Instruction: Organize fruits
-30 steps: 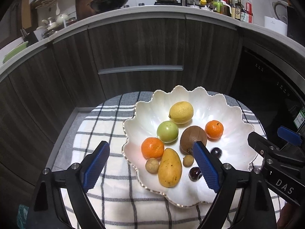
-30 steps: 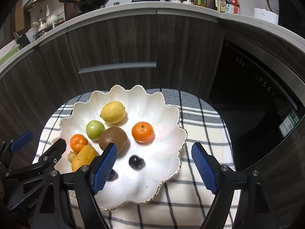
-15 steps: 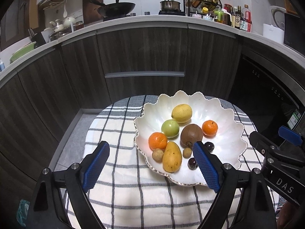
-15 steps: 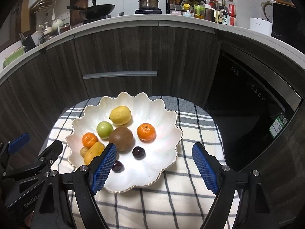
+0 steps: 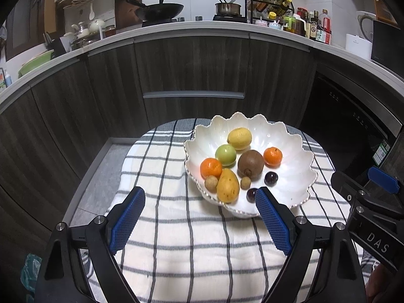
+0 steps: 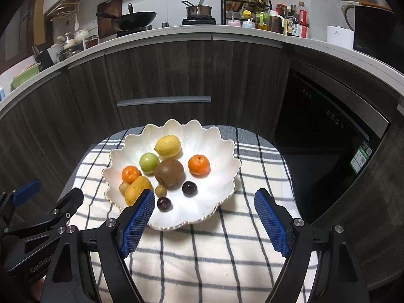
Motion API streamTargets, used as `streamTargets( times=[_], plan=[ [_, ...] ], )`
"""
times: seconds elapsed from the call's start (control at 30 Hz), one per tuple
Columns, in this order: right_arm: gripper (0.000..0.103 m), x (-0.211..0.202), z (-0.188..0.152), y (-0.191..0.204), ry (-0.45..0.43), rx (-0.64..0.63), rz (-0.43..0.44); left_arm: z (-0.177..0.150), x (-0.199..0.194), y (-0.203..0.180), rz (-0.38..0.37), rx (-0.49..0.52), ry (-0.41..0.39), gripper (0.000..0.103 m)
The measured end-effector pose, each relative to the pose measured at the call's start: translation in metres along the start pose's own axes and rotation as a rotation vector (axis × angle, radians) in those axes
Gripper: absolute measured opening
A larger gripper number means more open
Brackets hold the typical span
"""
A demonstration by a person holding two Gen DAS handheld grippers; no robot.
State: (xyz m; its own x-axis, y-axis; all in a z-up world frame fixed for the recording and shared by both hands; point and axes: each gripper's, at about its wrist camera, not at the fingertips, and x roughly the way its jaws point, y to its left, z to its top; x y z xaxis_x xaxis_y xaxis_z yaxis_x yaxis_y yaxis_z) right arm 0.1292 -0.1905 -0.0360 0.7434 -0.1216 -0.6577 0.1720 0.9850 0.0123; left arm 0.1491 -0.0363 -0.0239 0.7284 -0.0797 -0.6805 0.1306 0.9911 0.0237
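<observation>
A white scalloped bowl (image 5: 290,181) (image 6: 214,176) sits on a checked cloth (image 5: 176,227) (image 6: 202,252). It holds a lemon (image 5: 240,138), a green apple (image 5: 225,154), two tangerines (image 5: 211,168) (image 5: 272,155), a brown kiwi (image 5: 250,163), a yellow mango (image 5: 227,185), small tan fruits (image 5: 211,183) and dark plums (image 5: 271,178). My left gripper (image 5: 199,202) hangs open above the cloth, in front of the bowl. My right gripper (image 6: 204,202) is open too, over the bowl's near rim, with nothing between its fingers.
Dark wooden cabinets (image 5: 192,70) curve behind the table under a white counter (image 5: 192,26) with a wok, a pot and bottles. A black oven front (image 6: 325,136) stands at the right. The other gripper shows at each view's side edge.
Both grippers have pulled back and up from the bowl, which now looks smaller and farther off. More cloth shows in front. The fruits have not moved.
</observation>
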Motion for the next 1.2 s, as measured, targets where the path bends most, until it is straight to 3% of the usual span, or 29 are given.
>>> streamTargets(
  times=[0.57, 1.2],
  plan=[
    [0.082, -0.033, -0.040, -0.003, -0.025, -0.013, -0.010, -0.042, -0.039, 0.001, 0.022, 0.027, -0.025, 0.090],
    [0.082, -0.083, -0.067, -0.013, -0.110, 0.011, -0.012, -0.069, -0.095, -0.007, 0.030, 0.063, -0.126, 0.093]
  ],
)
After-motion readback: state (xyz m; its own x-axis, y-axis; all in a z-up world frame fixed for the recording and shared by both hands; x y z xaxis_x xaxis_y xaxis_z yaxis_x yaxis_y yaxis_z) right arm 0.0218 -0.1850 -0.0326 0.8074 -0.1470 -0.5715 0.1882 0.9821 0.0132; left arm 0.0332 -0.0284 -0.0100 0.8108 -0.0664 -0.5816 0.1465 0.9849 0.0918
